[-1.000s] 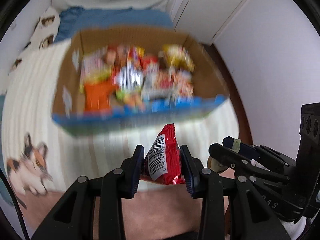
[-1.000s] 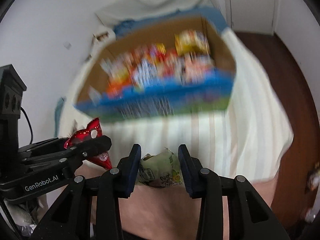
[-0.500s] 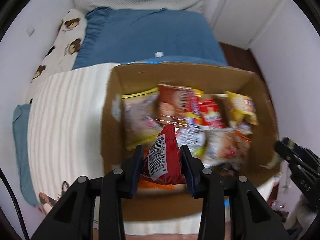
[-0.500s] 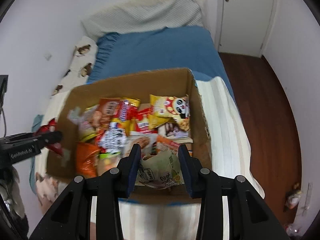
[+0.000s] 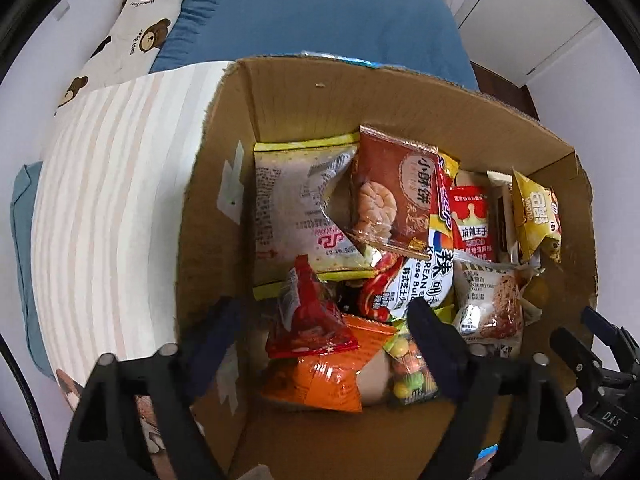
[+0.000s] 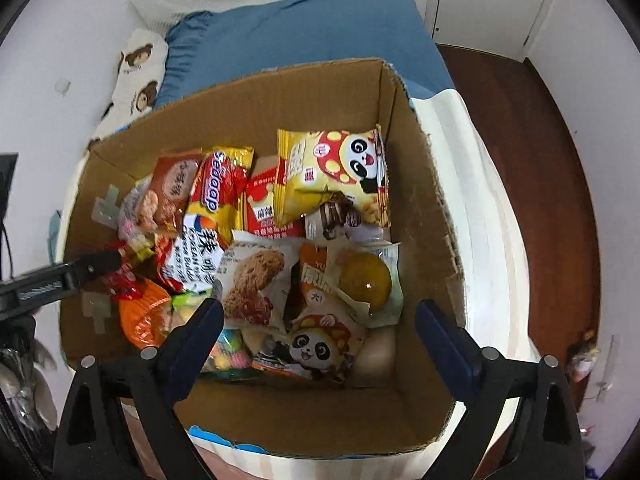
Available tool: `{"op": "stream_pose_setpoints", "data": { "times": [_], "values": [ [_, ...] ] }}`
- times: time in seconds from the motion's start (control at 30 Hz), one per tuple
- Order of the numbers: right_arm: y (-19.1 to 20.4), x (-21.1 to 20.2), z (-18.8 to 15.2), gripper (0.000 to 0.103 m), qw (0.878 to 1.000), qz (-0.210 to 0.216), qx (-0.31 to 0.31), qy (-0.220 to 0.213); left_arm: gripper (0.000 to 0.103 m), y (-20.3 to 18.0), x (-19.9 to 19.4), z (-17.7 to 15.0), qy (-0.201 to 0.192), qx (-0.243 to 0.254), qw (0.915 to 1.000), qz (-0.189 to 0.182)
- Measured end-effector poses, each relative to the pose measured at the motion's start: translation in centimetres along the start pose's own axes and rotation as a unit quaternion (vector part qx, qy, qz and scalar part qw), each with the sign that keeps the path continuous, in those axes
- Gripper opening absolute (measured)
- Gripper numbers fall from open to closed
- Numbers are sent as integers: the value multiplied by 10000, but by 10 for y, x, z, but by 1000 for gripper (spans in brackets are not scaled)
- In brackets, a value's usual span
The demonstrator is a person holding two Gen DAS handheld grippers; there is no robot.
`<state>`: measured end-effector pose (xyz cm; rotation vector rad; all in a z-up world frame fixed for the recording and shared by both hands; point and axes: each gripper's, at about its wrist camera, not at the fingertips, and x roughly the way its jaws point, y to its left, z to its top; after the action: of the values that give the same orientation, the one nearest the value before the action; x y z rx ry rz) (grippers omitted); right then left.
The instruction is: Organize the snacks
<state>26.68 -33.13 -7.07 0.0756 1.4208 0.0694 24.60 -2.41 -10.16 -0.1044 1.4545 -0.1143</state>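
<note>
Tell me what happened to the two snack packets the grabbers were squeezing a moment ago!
Both were let go. The left gripper has just opened its jaws, and the red packet now lies in the cardboard box on the orange bag. The right gripper has just opened too; its pale green packet is hard to pick out in the pile now. Both grippers came over the box. The box stayed on the bed.

Right claw (image 6: 318, 340), just opened, above snack-filled cardboard box (image 6: 416, 208), apparently empty.

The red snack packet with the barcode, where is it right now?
In the left wrist view, the red packet lies inside the cardboard box, near its left wall, atop the orange packet.
</note>
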Motion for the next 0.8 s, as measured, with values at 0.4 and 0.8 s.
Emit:
{"op": "stream_pose_setpoints", "data": {
  "times": [0.4, 0.8],
  "values": [
    [-4, -3, -16, 98, 9996, -52, 169, -199, 97, -15, -11, -31, -318, 119, 9993, 121],
    [3, -63, -59, 98, 9939, -229, -30, -1079, 97, -30, -74, -90, -1444, 340, 9885, 287]
  ]
}}
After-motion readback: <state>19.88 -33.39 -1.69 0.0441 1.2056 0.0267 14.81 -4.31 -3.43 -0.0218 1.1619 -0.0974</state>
